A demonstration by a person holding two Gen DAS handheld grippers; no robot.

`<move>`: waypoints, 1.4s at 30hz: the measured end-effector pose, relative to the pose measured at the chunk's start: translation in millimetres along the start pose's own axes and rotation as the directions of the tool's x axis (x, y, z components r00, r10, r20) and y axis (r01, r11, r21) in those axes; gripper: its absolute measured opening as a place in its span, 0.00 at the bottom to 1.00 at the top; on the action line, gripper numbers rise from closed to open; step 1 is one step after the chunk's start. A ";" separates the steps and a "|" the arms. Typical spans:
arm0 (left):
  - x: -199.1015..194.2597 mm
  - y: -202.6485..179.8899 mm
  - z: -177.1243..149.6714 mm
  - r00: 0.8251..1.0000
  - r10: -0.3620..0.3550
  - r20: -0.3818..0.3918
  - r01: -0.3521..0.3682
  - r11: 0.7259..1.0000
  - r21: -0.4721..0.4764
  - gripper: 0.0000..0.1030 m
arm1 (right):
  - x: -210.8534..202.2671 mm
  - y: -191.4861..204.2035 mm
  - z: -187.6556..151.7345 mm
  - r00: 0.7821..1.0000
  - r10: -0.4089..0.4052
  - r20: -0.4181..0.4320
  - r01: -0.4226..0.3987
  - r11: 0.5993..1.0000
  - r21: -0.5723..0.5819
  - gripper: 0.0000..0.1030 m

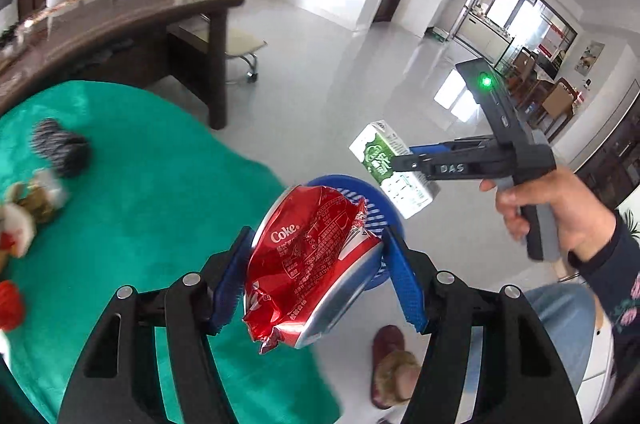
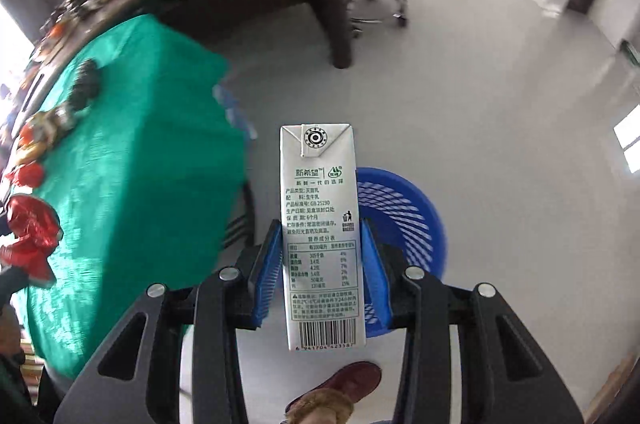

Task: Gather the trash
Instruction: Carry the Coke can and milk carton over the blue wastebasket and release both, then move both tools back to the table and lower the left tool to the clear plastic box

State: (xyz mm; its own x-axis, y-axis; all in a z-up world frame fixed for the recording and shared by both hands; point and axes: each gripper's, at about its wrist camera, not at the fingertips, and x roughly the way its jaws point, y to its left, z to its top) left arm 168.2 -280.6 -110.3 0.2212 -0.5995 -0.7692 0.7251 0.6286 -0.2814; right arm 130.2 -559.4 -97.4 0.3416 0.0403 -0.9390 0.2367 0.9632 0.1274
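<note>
A crushed red Coke can sits between the blue pads of my left gripper, which is shut on it. The can hangs by the edge of the green-covered table, partly in front of a blue slatted basket on the floor. My right gripper is shut on a white and green milk carton, held upright above the same basket. The left wrist view shows that gripper from the side with the carton and the hand holding it.
Several more items lie on the green cloth: a dark striped bundle, wrappers, a red crumpled piece. A brown desk and a wheeled stool stand behind. A foot in a red slipper is by the basket.
</note>
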 end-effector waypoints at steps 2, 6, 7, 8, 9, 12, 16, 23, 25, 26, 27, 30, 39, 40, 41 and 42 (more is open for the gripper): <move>30.8 -19.0 8.7 1.000 -0.006 -0.029 0.006 1.000 0.005 0.63 | 6.6 -18.5 -2.3 1.000 -0.010 0.009 0.010 0.999 0.035 0.37; 87.4 -43.3 19.5 0.997 -0.004 -0.077 0.004 1.000 0.005 0.63 | 19.9 -40.4 -3.1 1.000 -0.003 0.013 0.002 0.996 0.084 0.37; 98.8 -45.2 20.9 0.996 -0.007 -0.087 0.007 1.000 0.000 0.63 | 22.4 -46.1 -2.8 1.000 0.007 0.014 -0.008 0.995 0.095 0.37; 111.8 -48.8 22.8 0.995 -0.008 -0.097 0.007 1.000 -0.008 0.63 | 23.6 -50.1 -1.9 1.000 0.007 0.014 -0.009 0.995 0.102 0.37; 120.8 -49.2 22.7 0.995 -0.007 -0.103 0.006 1.000 -0.012 0.63 | 25.5 -54.2 -1.4 1.000 0.002 0.015 -0.003 0.994 0.108 0.37; 145.8 -51.6 24.9 0.993 -0.006 -0.121 0.004 1.000 -0.020 0.63 | 30.7 -66.5 -4.3 1.000 0.017 0.012 -0.018 0.991 0.132 0.37; 169.9 -59.1 29.4 0.992 -0.006 -0.126 0.006 1.000 0.001 0.64 | 43.7 -80.2 -5.0 0.999 0.045 -0.004 -0.044 0.986 0.163 0.39; 165.0 -54.7 29.0 1.000 0.024 -0.013 -0.024 1.000 -0.020 0.95 | 31.3 -92.5 -8.3 0.997 0.048 0.053 -0.057 0.979 0.194 0.73; 147.8 -53.8 26.6 0.998 0.029 0.050 -0.027 0.999 -0.021 0.95 | 22.5 -90.9 -7.2 0.996 0.026 0.084 -0.041 0.982 0.182 0.79; 141.0 -52.9 24.5 0.997 0.021 0.076 -0.020 1.000 -0.018 0.95 | 16.4 -88.3 -6.7 0.994 0.017 0.105 -0.035 0.985 0.171 0.80; 130.8 -53.3 22.2 0.995 0.018 0.095 -0.017 1.000 -0.015 0.95 | 6.6 -83.7 -7.8 0.991 0.012 0.136 -0.033 0.987 0.156 0.81; 105.0 -56.0 18.1 0.994 0.060 0.086 -0.058 0.998 -0.019 0.95 | -20.4 -69.0 -9.5 0.971 -0.007 0.238 -0.022 0.993 0.116 0.88; -4.9 -18.0 -49.3 0.944 0.292 0.155 -0.284 0.956 -0.077 0.95 | -80.6 30.3 -20.0 0.885 -0.049 0.464 0.097 0.992 -0.080 0.95; -15.2 -7.5 -58.3 0.936 0.319 0.149 -0.308 0.947 -0.092 0.95 | -82.1 46.1 -20.3 0.880 -0.041 0.474 0.104 0.989 -0.107 0.95; -25.0 1.5 -68.6 0.928 0.344 0.140 -0.331 0.937 -0.107 0.95 | -82.1 61.6 -23.4 0.876 -0.031 0.481 0.107 0.985 -0.133 0.96; -35.8 13.0 -80.7 0.918 0.377 0.125 -0.363 0.924 -0.125 0.95 | -80.4 83.0 -29.3 0.877 -0.009 0.481 0.102 0.981 -0.166 0.95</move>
State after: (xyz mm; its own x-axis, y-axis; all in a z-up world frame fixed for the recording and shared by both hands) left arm 117.1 -211.0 -132.7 0.5580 -0.3750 -0.7403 0.5082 0.8596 -0.0524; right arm 95.7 -475.0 -20.7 0.7350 -0.1016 -0.6705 0.1158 0.9930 -0.0235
